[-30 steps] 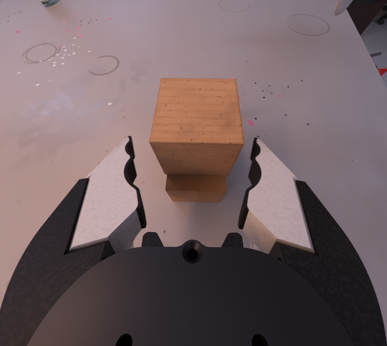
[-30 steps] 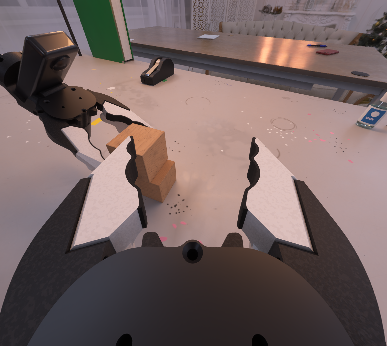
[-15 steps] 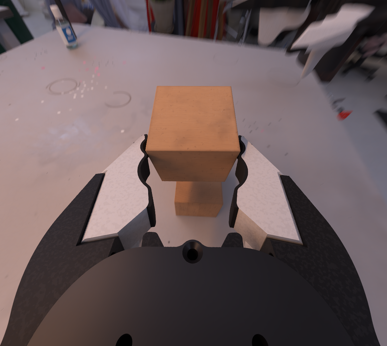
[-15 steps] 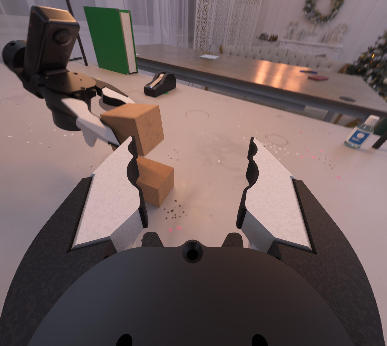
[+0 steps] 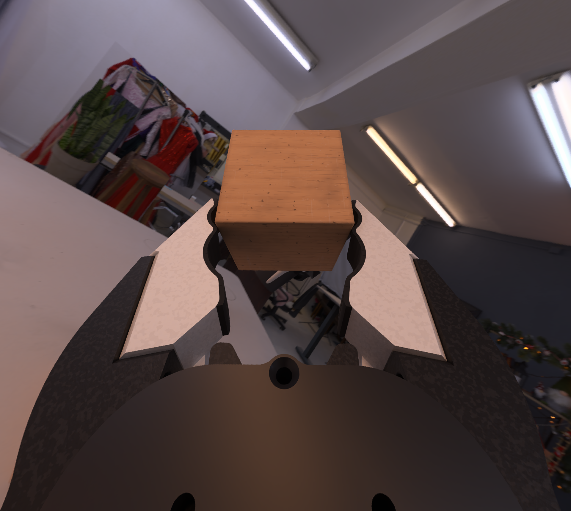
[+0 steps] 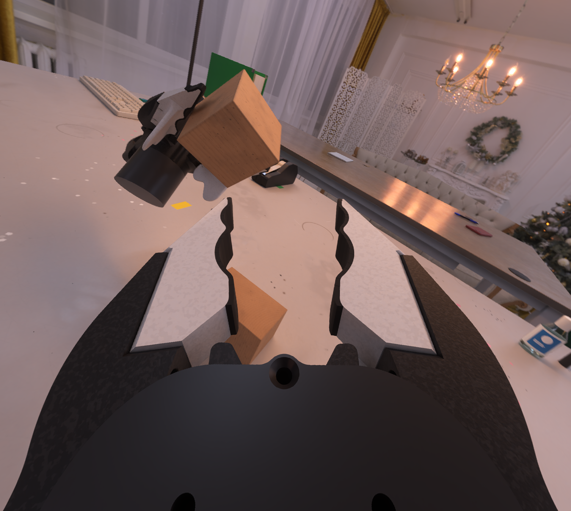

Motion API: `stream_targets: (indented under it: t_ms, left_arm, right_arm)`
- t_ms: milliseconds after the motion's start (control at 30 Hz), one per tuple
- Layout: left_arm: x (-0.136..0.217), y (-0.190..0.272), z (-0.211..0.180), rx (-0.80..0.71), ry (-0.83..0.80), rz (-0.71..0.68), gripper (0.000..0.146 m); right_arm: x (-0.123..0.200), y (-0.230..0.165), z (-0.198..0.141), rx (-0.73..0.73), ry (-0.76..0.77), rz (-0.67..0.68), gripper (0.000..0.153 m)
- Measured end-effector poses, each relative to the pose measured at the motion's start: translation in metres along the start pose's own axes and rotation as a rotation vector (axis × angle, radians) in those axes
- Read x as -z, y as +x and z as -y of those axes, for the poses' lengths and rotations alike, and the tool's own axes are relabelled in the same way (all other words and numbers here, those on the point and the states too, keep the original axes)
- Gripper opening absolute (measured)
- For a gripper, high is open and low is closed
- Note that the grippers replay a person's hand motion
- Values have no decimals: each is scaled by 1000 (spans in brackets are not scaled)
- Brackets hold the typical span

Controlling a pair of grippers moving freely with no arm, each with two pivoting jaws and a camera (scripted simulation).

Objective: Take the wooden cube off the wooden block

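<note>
My left gripper (image 5: 284, 209) is shut on the wooden cube (image 5: 284, 187) and holds it up in the air, tilted towards the ceiling. In the right wrist view the left gripper (image 6: 205, 142) holds the cube (image 6: 234, 128) tilted, well above the table. The wooden block (image 6: 258, 315) lies on the white table, apart from the cube and partly hidden behind my right gripper's left finger (image 6: 188, 289). My right gripper (image 6: 283, 202) is open and empty, with the jaws partly narrowed, just above and beside the block.
On the white table (image 6: 61, 233) are a keyboard (image 6: 111, 97), a green binder (image 6: 228, 72), a black tape dispenser (image 6: 275, 176) and a small bottle (image 6: 547, 341) at the right edge. A long brown table (image 6: 401, 196) stands behind. The table edge (image 5: 61, 264) shows at left.
My left gripper shut on the cube, lifted it off the block and tilted upward. My right gripper moved closer over the block and its jaws narrowed.
</note>
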State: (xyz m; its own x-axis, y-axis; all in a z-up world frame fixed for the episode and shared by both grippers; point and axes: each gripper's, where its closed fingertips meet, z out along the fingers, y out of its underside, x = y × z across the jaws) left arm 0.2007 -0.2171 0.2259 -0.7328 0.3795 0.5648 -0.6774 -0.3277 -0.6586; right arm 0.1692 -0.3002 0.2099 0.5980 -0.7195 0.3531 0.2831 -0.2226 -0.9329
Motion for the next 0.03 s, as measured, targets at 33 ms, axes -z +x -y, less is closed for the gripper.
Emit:
stream_targets:
  t_ms: [33]
  left_arm:
    - [-1,2,-1,13,10,-19,84]
  right_arm:
    - [-3,-3,0,7,6,10,64]
